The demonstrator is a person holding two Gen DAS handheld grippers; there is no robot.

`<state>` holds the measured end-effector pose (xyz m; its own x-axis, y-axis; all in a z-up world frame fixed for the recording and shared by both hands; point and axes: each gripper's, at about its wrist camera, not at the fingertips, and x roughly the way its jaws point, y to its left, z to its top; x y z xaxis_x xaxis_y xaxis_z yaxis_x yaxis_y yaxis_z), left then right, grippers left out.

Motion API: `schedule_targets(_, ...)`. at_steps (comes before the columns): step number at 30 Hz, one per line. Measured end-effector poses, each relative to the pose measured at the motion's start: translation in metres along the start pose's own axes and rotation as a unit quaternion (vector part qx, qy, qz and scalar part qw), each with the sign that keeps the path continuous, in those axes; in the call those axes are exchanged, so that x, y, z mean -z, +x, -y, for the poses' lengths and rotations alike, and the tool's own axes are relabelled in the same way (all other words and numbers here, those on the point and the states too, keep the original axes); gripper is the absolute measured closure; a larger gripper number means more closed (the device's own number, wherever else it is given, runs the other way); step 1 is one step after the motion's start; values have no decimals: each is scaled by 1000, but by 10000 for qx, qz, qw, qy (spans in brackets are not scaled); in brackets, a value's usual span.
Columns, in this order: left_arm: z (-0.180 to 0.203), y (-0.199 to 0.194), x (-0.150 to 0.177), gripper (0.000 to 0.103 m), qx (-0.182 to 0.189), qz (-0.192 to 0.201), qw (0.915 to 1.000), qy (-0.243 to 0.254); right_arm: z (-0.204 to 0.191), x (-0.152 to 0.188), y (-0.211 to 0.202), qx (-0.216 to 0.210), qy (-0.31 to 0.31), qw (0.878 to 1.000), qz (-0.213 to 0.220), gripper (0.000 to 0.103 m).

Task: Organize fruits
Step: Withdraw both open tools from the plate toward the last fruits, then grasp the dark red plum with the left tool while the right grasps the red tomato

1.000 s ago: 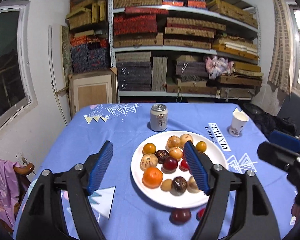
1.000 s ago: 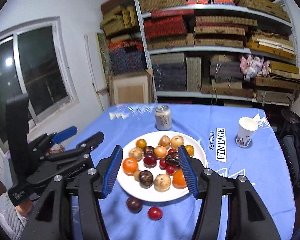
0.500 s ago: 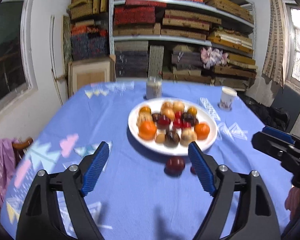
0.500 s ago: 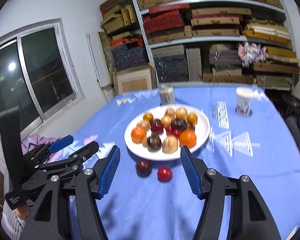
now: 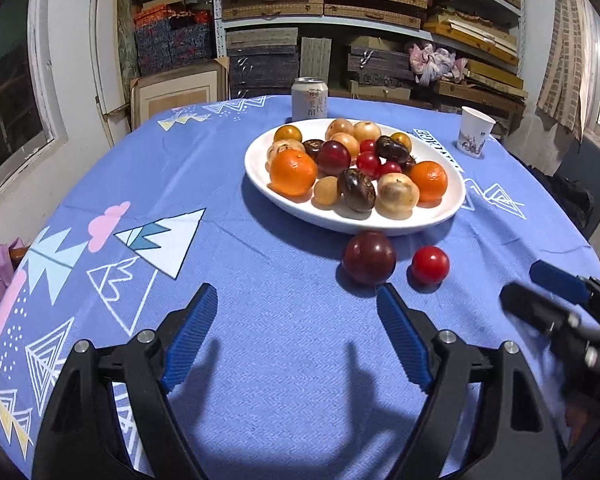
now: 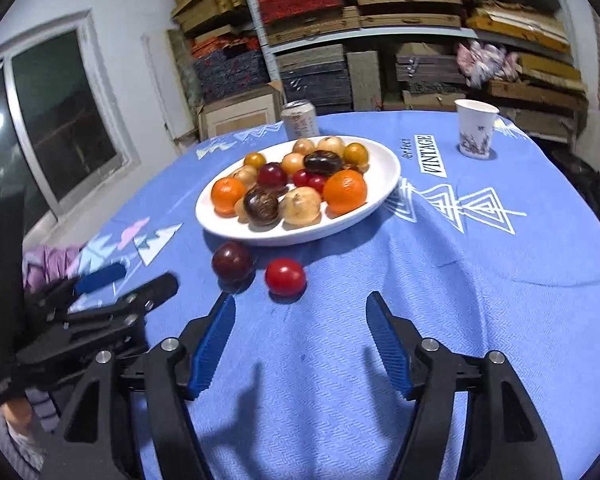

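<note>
While most of the fruit sits heaped on the white plate (image 5: 452, 204), two pieces lie loose on the blue tabletop (image 5: 280, 300) just in front of the plate's near rim: a dark plum (image 5: 369, 257) and, beside it on the right, a small red tomato (image 5: 430, 265). They are near each other but not touching, and neither touches the plate. Judging by the task, these two strays are what needs tidying, likely back onto the plate.

The left hand-held gripper (image 5: 296, 336) hangs low over the cloth, jaws apart with nothing between them; the plum lies just beyond its right finger. The right hand-held gripper (image 6: 300, 340) is likewise empty, its jaws having just been opening, and the tomato sits just ahead of the gap between them. Each tool seems lined up with one stray, so both could be taken at once.

Both strays are close to round, so no long axis or heading can be told; any approach angle should serve, though round fruit may roll if nudged.

Behind the plate stand a can (image 5: 309, 98) and, off to its right, a paper cup (image 5: 475, 132).
</note>
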<state>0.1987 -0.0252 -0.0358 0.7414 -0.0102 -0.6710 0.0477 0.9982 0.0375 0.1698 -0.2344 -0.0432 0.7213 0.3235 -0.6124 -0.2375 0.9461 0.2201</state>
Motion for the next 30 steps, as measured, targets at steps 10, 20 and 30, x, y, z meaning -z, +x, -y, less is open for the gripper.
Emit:
schedule_targets(10,20,30,-23,25,349,-74,9988,331,-1,-8,27,-20,-139,9986,-520,35)
schedule_targets(20,16,60,-32,24,780,-355,9960,271,-2,-8,37,-6,-282,9972,-691,34)
schedule_targets(30,37,71,-31,64,1473,-587,9857,577,1,-8,35,33,-237,9973,-694,34)
